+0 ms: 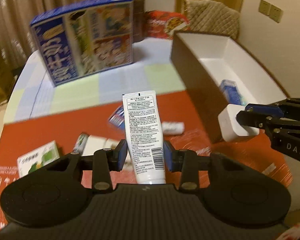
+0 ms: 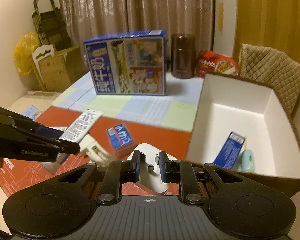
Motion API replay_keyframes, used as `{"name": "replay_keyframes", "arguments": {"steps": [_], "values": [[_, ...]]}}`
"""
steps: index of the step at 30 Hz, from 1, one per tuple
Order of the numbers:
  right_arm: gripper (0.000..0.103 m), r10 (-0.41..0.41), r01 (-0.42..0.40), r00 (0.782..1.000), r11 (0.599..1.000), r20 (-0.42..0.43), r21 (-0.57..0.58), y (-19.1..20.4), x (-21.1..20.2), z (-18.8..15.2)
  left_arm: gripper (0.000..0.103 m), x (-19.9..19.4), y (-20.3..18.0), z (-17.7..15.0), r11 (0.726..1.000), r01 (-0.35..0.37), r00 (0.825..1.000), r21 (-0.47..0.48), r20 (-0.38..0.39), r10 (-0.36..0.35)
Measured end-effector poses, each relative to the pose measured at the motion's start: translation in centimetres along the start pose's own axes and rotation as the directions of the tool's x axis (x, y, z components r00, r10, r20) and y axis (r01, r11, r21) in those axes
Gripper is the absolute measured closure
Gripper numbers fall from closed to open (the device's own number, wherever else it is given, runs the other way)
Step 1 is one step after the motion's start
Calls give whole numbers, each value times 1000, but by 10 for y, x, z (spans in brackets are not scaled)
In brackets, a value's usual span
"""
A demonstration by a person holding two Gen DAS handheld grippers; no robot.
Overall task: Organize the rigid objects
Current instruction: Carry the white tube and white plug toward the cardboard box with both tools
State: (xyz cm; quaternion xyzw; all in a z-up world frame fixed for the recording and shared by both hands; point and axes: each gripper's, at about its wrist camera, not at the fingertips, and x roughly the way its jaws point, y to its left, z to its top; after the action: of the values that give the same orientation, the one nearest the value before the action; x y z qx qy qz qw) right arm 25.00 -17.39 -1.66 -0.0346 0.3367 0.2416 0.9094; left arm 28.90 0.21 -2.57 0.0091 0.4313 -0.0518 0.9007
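My left gripper (image 1: 145, 156) clamps the tube (image 1: 144, 134), my right gripper (image 2: 149, 165) the white charger (image 2: 153, 172); either could clip the box (image 2: 196, 124) wall.

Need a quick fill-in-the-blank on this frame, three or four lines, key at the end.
1. The left gripper is shut on a white ____.
2. The right gripper holds a white ____ with metal prongs.
3. The open box has a ____ interior.
4. Behind the red mat stands a large ____ milk carton.

Missing words: tube; plug adapter; white; blue
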Motion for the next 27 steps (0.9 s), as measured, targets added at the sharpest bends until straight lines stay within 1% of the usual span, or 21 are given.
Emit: {"name": "replay_keyframes", "arguments": {"steps": [6,10,19,27], "values": [[87,-51,51,998,998,27,27,-34,-14,13,69,7,-38,33,997,50,997,61,48,-53],[87,-85,83,996,995,35,47,-63,-19,18,69,17,-65,53,992,84,994,95,61,-90],[87,-138,135,990,988,32,81,-130,-19,28,69,47,-122,90,979,144,986,142,59,-154],[87,-169,167,985,981,16,99,-175,-7,34,69,82,-149,120,976,167,984,140,31,-173]]}}
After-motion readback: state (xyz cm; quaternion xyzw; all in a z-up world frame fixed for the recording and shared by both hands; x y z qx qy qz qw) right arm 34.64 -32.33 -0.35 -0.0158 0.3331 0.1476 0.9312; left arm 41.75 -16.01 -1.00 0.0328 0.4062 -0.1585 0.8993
